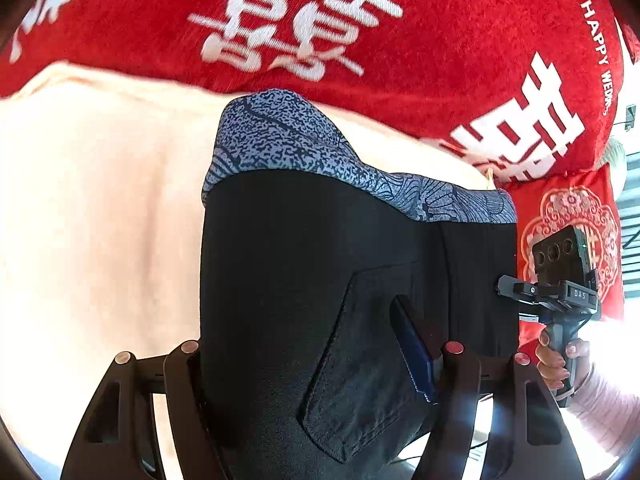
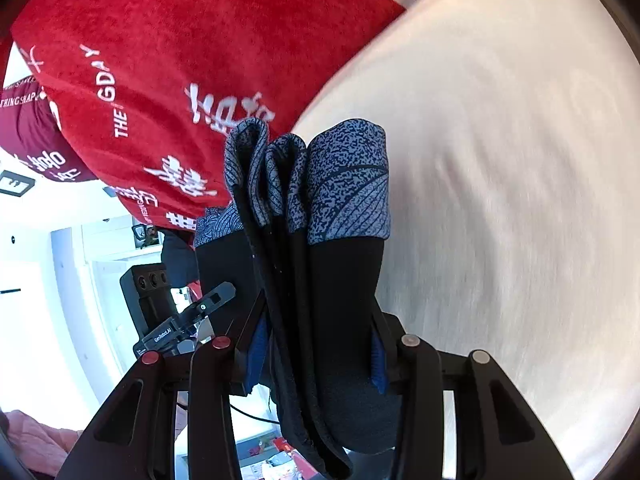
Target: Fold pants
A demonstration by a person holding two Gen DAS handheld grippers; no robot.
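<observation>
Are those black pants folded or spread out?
Folded: the pants hang in several stacked layers, clamped by the right gripper and left gripper.

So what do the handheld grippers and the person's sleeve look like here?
Both grippers, left gripper and right gripper, have black slotted fingers with blue pads; round caps are red on one side, silver on the other. A black camera box tops the right one. The sleeve is pale pink.

A red blanket (image 1: 320, 20) with white characters and lettering lies across the far part of a cream bedsheet (image 1: 100, 220). A red cushion (image 1: 568, 216) with a round ornamental pattern sits at the blanket's right end.
</observation>
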